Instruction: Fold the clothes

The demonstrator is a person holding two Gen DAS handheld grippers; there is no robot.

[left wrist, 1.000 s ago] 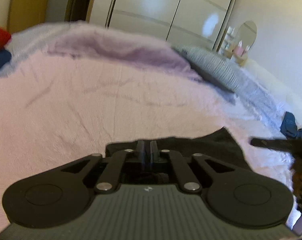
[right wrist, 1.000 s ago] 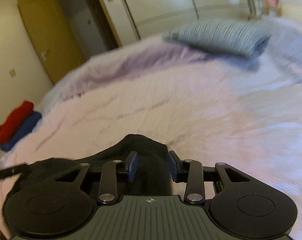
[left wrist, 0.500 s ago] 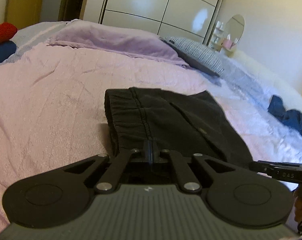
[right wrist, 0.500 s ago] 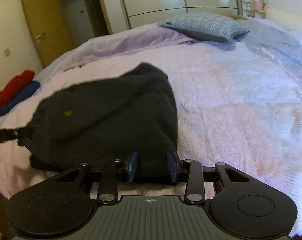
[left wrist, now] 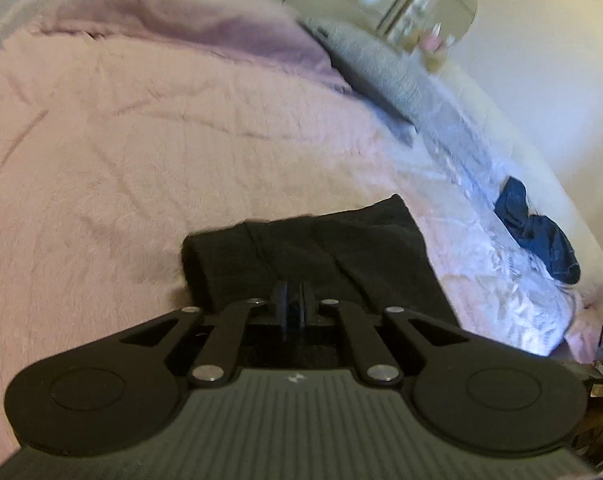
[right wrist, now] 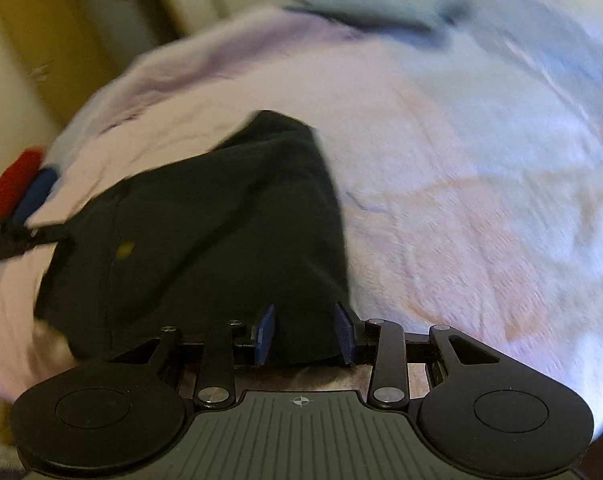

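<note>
Black garment (left wrist: 321, 252) on pink bedspread (left wrist: 141, 152) — left gripper (left wrist: 292, 304) pinching

One black fabric garment (left wrist: 313, 248), one crumpled dark blue garment (left wrist: 537, 228), one grey striped pillow (left wrist: 377, 68), one red folded cloth (right wrist: 11, 184), one blue folded cloth (right wrist: 35, 196).

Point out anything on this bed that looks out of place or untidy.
A crumpled dark blue garment lies unfolded near the bed's far edge, beside the pale lilac bedspread. The black fabric garment being folded lies with an uneven, bunched far corner. Nothing looks spilled or damaged.
</note>
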